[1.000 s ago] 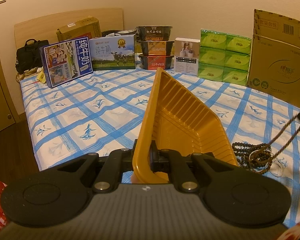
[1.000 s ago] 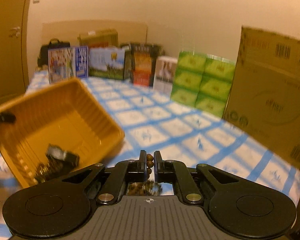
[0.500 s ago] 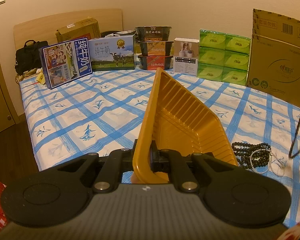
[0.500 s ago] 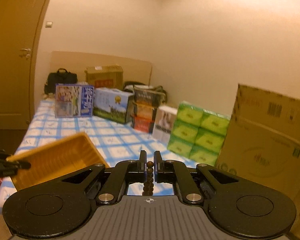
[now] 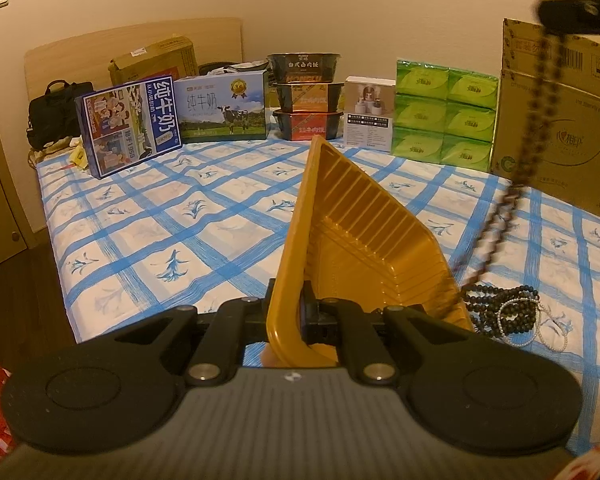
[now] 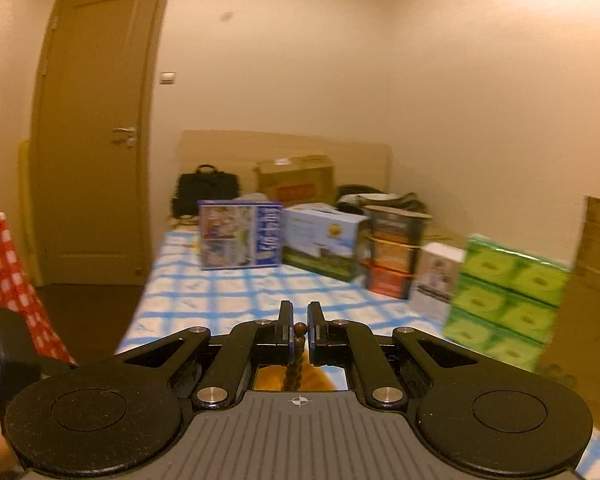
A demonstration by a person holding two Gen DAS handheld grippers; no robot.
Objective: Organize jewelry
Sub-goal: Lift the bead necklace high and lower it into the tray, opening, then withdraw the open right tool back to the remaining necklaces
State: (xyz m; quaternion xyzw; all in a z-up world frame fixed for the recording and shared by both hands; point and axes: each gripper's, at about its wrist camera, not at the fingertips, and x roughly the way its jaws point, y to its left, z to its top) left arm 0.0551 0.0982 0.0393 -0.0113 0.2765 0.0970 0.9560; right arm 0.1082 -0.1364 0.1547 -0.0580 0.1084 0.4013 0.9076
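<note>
My left gripper [image 5: 300, 312] is shut on the near rim of a yellow plastic tray [image 5: 364, 236], which is tilted up on its edge above the bed. My right gripper [image 6: 299, 326] is shut on a brown bead necklace [image 6: 296, 356]. In the left wrist view the right gripper [image 5: 576, 12] is high at the top right, and the necklace [image 5: 536, 120] hangs from it with its lower end at the tray's right rim. A pile of black bead bracelets and a pearl string [image 5: 508, 316] lies on the bed right of the tray.
The bed has a blue checked sheet [image 5: 180, 216]. Along its far side stand milk boxes [image 5: 220, 108], stacked bowls [image 5: 306, 96], a white box [image 5: 370, 114], green tissue packs [image 5: 444, 116] and a large cardboard box [image 5: 560, 120]. A door [image 6: 96, 128] is to the left.
My right gripper has risen high with the brown necklace, which now hangs over the tray's right side. The left gripper and tray have stayed where they were.
</note>
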